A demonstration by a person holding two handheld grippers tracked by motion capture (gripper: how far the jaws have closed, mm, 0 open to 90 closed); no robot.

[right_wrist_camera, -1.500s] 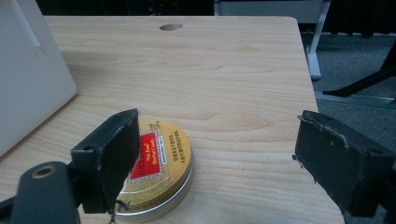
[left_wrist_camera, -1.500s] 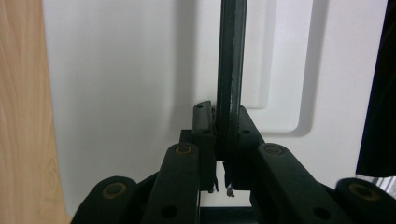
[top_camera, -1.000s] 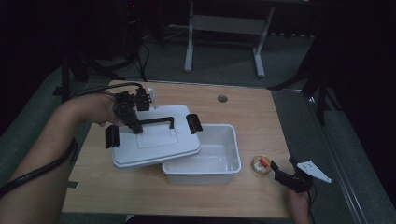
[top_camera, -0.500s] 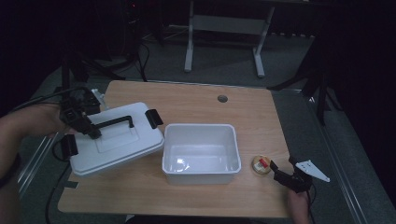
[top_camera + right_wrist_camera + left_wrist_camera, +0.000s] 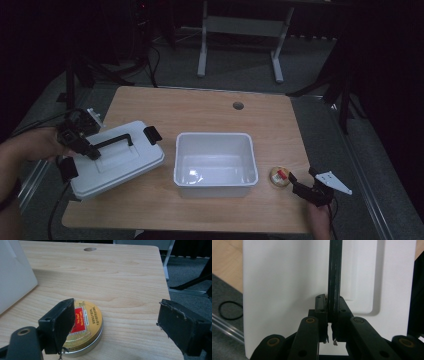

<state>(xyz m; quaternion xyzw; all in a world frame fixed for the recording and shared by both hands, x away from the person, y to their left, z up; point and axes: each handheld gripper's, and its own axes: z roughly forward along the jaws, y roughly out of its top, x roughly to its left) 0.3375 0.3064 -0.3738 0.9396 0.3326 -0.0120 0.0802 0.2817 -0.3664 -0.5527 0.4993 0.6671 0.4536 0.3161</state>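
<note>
A white box lid (image 5: pixel 127 160) with a black handle (image 5: pixel 114 142) hangs tilted at the table's left end, reaching past the left edge. My left gripper (image 5: pixel 94 151) is shut on that handle. In the left gripper view the jaws (image 5: pixel 331 303) pinch the black bar (image 5: pixel 334 270) over the white lid (image 5: pixel 287 282). An uncovered white bin (image 5: pixel 215 159) stands mid-table with nothing in it. A round gold tin (image 5: pixel 280 176) with a red label lies to its right. My right gripper (image 5: pixel 301 175) is open just beside the tin. In the right gripper view its left pad (image 5: pixel 62 325) overlaps the tin (image 5: pixel 86 323).
The wooden table (image 5: pixel 200 107) has a cable hole (image 5: pixel 238 105) near its far edge. A metal stand (image 5: pixel 240 30) is on the floor behind. A black cable loop (image 5: pixel 229 311) lies on the floor left of the table. The bin's wall (image 5: pixel 15 277) is close to my right gripper.
My left gripper has carried the lid left and down, away from the bin to the table's left end. The right gripper and tin have stayed put.
</note>
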